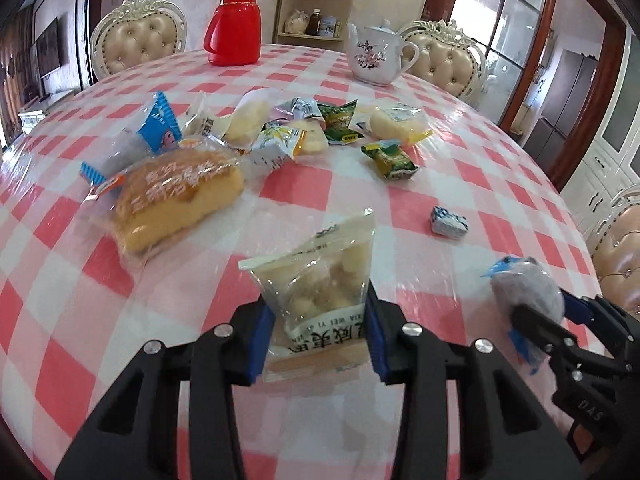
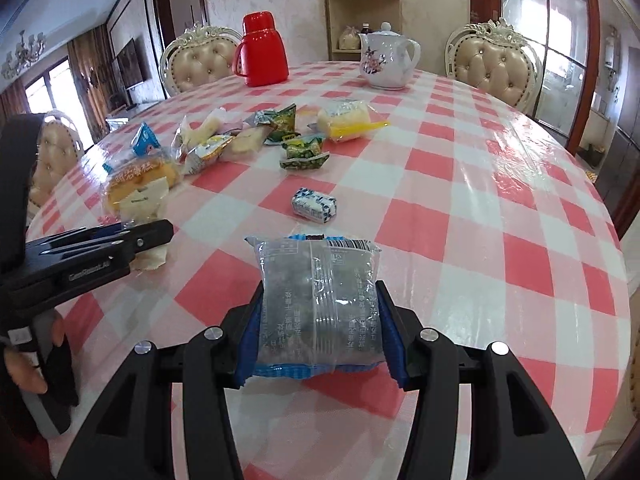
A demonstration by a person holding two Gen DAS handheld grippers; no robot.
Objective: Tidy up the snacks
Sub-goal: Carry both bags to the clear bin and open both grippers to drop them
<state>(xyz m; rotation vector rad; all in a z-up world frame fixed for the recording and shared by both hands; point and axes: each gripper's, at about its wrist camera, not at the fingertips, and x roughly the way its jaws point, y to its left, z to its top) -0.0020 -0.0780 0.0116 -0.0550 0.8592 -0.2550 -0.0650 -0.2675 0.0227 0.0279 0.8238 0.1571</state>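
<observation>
My left gripper (image 1: 318, 332) is shut on a clear packet of pale pastry pieces (image 1: 320, 280), held upright just above the checked table (image 1: 460, 184). My right gripper (image 2: 320, 336) is shut on a clear packet with a dark grey cake (image 2: 318, 300); the left wrist view shows that packet (image 1: 528, 292) at the lower right. A pile of snacks lies mid-table: a large sponge cake packet (image 1: 176, 196), blue packets (image 1: 160, 124), green candy packets (image 1: 390, 158) and yellow bread packets (image 1: 394, 124). A small blue-and-white wrapped sweet (image 2: 314, 204) lies alone.
A red thermos jug (image 1: 234, 24) and a white flowered teapot (image 1: 376, 54) stand at the table's far side. Padded chairs (image 1: 138, 36) ring the table. A corner shelf (image 1: 316, 4) stands by the back wall. A hand (image 2: 24, 368) holds the left gripper's handle.
</observation>
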